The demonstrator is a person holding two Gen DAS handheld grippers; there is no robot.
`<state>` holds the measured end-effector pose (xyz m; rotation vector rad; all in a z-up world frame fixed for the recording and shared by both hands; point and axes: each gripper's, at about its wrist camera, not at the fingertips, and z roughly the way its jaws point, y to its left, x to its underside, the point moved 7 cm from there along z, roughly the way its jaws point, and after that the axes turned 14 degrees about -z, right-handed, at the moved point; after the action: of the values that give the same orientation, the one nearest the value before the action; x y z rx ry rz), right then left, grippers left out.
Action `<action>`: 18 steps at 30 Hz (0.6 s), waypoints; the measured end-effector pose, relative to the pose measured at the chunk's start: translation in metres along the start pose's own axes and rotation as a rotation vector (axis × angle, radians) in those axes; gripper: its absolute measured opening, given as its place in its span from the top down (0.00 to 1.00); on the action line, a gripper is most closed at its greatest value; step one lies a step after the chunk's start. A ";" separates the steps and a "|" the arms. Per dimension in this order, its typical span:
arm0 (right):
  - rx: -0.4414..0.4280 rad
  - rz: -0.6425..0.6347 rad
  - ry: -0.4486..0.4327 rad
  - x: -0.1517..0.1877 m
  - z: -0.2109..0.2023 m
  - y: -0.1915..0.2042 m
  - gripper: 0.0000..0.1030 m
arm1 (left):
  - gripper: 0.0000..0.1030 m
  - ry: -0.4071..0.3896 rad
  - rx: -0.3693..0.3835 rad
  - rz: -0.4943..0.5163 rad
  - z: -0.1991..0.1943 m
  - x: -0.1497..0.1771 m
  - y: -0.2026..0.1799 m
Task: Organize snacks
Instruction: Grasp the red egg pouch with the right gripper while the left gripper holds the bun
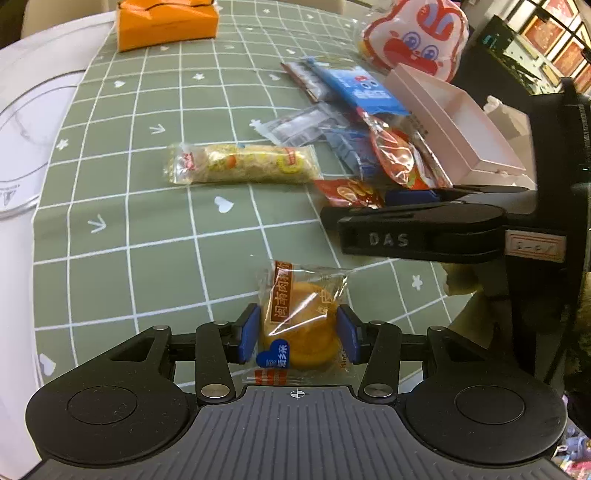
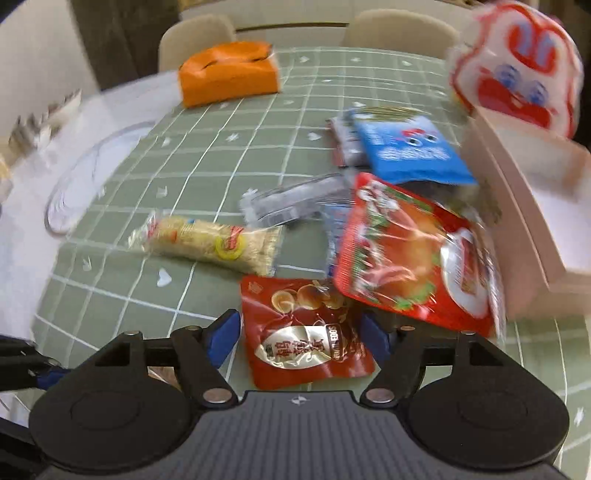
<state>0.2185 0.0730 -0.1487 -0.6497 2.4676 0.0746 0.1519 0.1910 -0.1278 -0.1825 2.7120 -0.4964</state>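
Snacks are mostly unsorted from what I can see: the pale pink open cardboard box (image 1: 465,122) at the right edge of the desk (image 1: 129,206) looks empty inside, so I judge the task barely begun, with nearly everything left to move.

Nearest me, my left tool (image 1: 297,334) has its blue pads pressed on both sides of a round golden pastry in a clear wrapper with a brown label (image 1: 301,325), gripping it just above the near edge of the desk. My right tool (image 2: 300,332) hangs low over a dark red foil pouch printed with quail eggs (image 2: 308,332); its pads stand apart on either side of the pouch without touching it, so it is open. In the left view that tool reaches in level from the right edge, its tips at the same pouch.

Farther in lies a long pale rice-crisp bar in clear wrap (image 1: 242,164), alone toward the middle. Beside the box sits a heap: a bright red glossy packet (image 2: 413,258), clear sachets (image 2: 295,201) and a blue packet with cartoon eyes (image 2: 410,151). Beyond stands a white bag with a red cartoon face (image 1: 417,33), and at the far edge an orange tissue box (image 1: 166,22).
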 end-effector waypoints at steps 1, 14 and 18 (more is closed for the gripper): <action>0.009 -0.017 0.015 0.000 0.002 0.001 0.33 | 0.51 0.000 0.005 0.001 0.000 0.000 -0.001; 0.091 -0.142 0.081 0.071 -0.058 -0.063 0.54 | 0.51 0.016 0.141 0.033 0.028 -0.004 -0.069; 0.115 -0.158 0.046 0.096 -0.070 -0.103 0.46 | 0.51 0.031 0.135 0.046 0.049 0.000 -0.111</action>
<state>0.1616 -0.0728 -0.1340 -0.8003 2.4344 -0.1445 0.1770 0.0719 -0.1301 -0.0766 2.6937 -0.6711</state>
